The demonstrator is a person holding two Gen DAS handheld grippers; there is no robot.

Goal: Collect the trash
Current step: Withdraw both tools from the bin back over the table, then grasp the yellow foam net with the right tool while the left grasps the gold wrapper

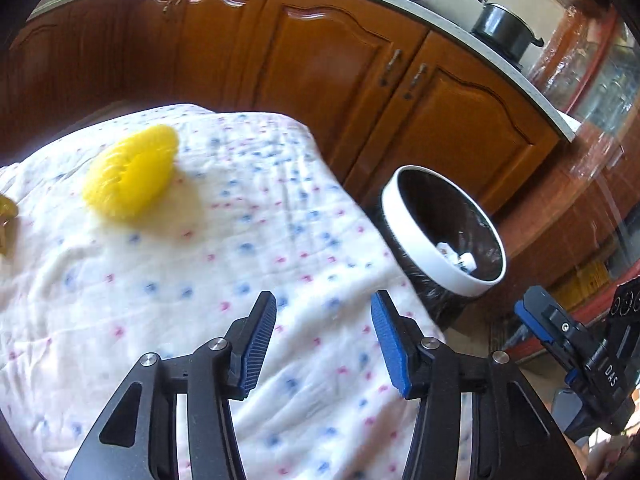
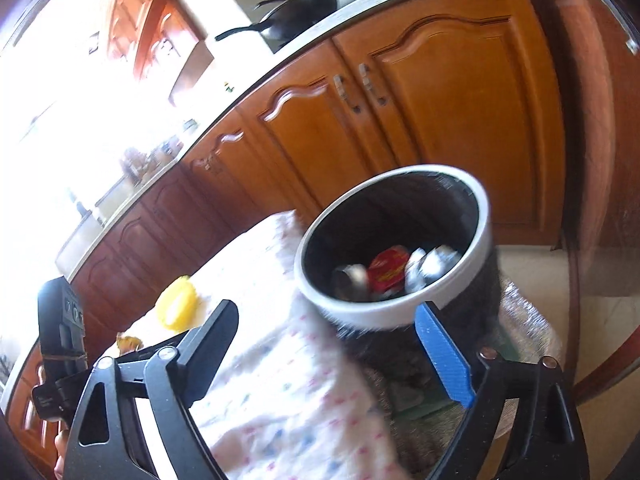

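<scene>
A white-rimmed trash bin (image 1: 400,216) with a black liner stands on the floor beside the table; it also shows in the right wrist view (image 2: 384,316). Inside lie a red wrapper (image 2: 387,270) and silvery crumpled pieces (image 2: 430,264). A yellow ribbed foam piece (image 1: 130,172) lies on the white dotted cloth (image 1: 224,264); it shows in the right wrist view too (image 2: 178,306). A small brownish scrap (image 2: 129,343) lies near it. My left gripper (image 1: 323,306) is open and empty above the cloth. My right gripper (image 2: 326,316) is open and empty just before the bin.
Wooden kitchen cabinets (image 1: 320,64) run behind the table and bin. A black pot (image 1: 504,30) and a pan (image 2: 296,12) sit on the counter. A patterned mat (image 2: 404,396) lies on the floor under the bin.
</scene>
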